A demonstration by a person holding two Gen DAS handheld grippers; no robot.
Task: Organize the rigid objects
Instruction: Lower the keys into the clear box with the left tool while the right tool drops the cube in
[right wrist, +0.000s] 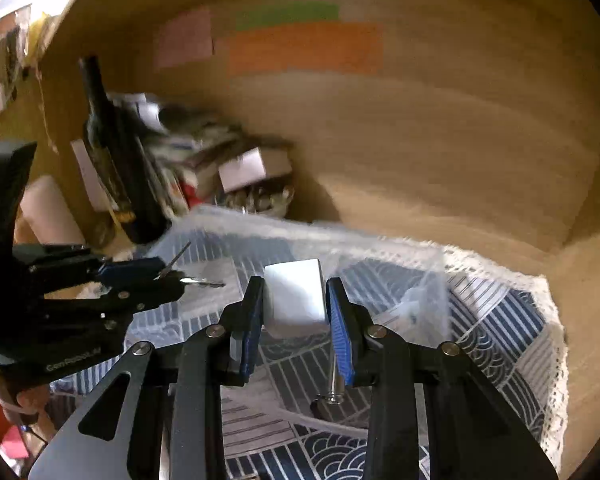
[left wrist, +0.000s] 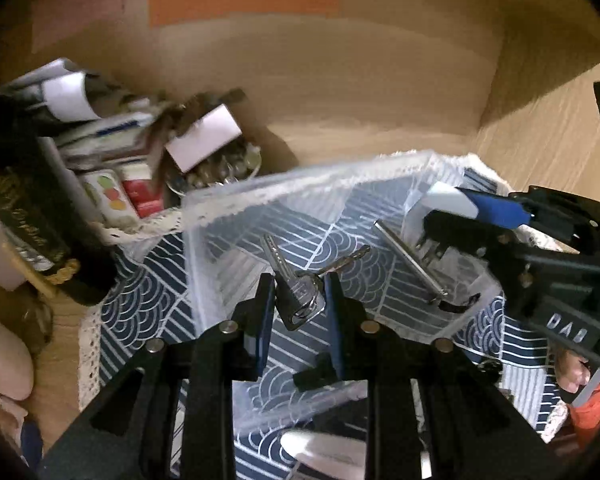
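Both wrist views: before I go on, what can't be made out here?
- Keys in the left gripper: the bow ends sit behind the jaws, left view.
- White block in the right gripper: its underside is hidden, right view.
- Clutter pile behind the clear bin: motion blur hides labels, both views.
- Metal rod: upper part is covered by the right jaw, right view.
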